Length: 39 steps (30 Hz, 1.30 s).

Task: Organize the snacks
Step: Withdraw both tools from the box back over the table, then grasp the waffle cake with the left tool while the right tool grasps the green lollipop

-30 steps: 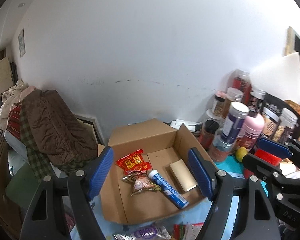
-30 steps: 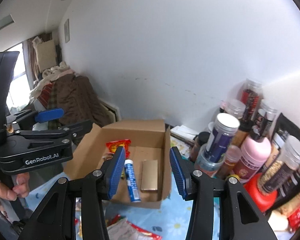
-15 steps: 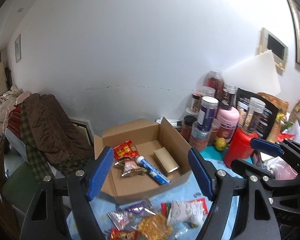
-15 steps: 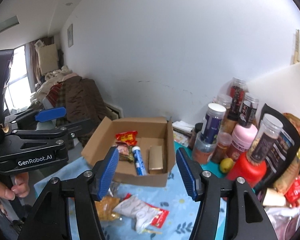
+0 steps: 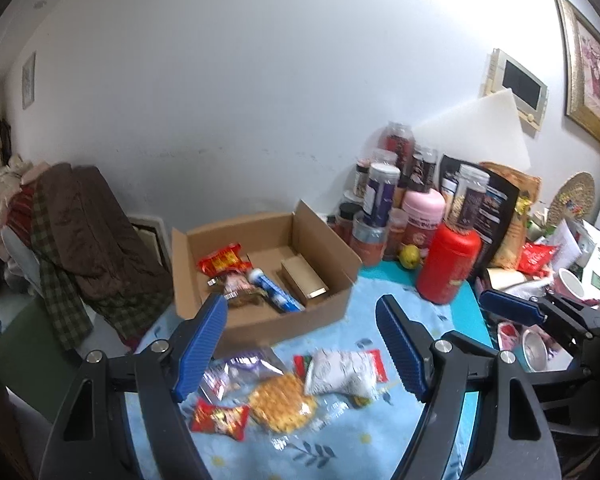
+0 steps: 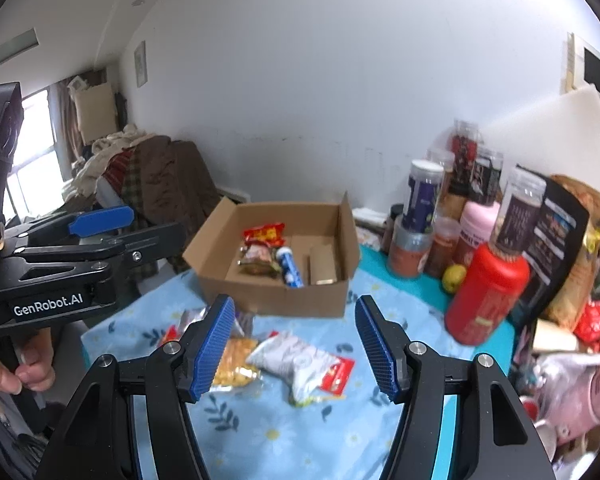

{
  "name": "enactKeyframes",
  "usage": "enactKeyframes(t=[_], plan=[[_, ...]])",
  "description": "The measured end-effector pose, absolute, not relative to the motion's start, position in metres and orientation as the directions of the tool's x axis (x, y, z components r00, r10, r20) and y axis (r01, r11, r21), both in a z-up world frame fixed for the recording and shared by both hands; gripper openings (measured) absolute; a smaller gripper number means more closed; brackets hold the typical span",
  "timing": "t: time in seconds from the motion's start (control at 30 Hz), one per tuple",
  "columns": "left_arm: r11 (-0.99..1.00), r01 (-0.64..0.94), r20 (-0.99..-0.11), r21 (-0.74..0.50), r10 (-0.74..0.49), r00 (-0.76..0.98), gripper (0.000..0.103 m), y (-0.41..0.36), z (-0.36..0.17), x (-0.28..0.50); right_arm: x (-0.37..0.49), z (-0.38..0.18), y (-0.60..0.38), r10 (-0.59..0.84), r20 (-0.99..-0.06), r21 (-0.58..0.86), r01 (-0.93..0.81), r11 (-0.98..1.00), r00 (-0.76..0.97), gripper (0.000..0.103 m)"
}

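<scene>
Cardboard box (image 5: 300, 320) holds red packet (image 5: 222, 260), blue tube (image 5: 276, 294), gold carton (image 5: 306, 282); both jaws apart, empty, right just widened.

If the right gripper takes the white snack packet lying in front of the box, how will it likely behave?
The white snack packet looks puffy and crinkled, so it probably deforms under the pads and weighs little. Its glossy film may slip. Lying flat on the blue tablecloth, it shouldn't roll.

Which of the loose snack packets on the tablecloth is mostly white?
The white packet with red ends, lying right of the yellow cracker pack. The others are yellow, purple or red.
</scene>
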State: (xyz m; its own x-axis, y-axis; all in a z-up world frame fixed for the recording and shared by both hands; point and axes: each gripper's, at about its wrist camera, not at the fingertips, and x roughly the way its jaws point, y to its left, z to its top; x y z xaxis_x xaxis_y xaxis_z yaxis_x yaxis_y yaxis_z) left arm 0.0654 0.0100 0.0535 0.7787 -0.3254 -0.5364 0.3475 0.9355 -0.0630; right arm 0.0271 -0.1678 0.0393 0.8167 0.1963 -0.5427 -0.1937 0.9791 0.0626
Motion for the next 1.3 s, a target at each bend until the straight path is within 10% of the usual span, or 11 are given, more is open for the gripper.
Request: enactKeyframes(t=[1.3], plan=[[0.953,0.181,-0.791,-0.244,-0.304,0.531,0.077,0.038,-0.115,0.096,0.052,-0.118,-0.167,0.2,-0.791,0.153,-0.129,0.98,0.579,0.063]])
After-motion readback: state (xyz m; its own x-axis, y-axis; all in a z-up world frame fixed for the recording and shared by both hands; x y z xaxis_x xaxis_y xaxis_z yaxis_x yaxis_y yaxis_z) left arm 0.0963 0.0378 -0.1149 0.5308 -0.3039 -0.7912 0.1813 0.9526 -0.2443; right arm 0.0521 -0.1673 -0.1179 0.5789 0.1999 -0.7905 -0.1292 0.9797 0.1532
